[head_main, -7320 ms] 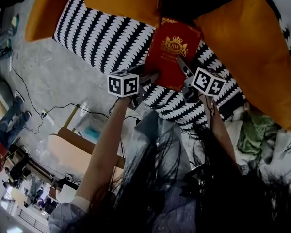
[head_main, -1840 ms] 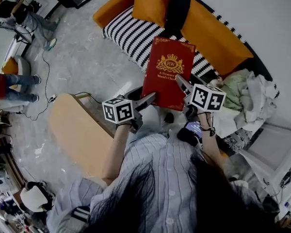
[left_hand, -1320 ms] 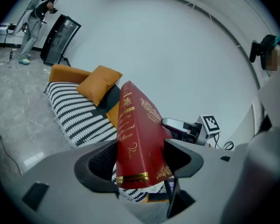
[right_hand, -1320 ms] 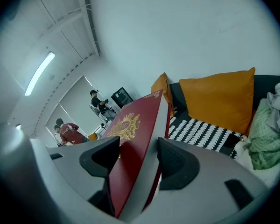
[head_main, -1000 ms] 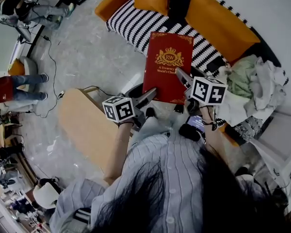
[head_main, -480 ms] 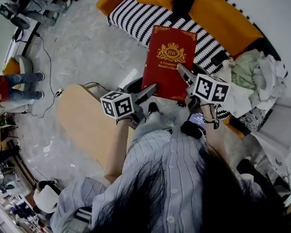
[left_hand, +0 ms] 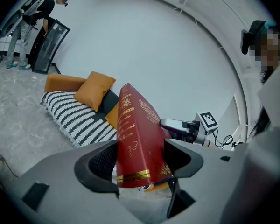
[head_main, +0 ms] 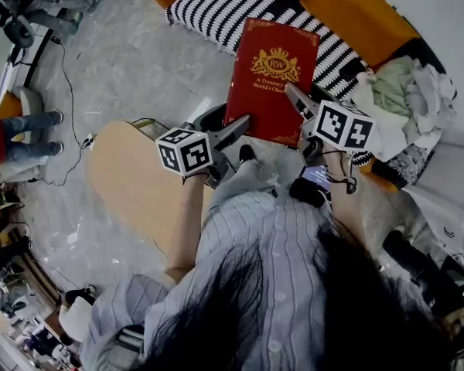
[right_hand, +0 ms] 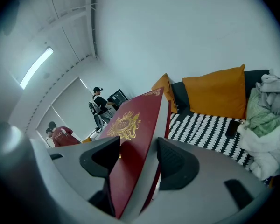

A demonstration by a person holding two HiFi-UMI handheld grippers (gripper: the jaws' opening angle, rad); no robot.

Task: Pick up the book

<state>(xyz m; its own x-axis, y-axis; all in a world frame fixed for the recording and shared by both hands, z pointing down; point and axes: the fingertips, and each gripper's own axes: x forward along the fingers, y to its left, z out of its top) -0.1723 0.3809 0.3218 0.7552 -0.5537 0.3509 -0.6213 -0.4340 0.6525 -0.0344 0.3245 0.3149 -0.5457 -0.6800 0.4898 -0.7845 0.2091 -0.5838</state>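
The red book hung in the frame's upper middle, clear of the striped sofa, the left gripper clamped on its spine edge, the right gripper on its page edge. Both ought to move together, squeezing evenly, lest it twist loose.

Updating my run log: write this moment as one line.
red gold-crested hardcover book: held aloft | left tool: shut on book | right tool: shut on book

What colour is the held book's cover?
The book is red with gold print, clearest in the head view.
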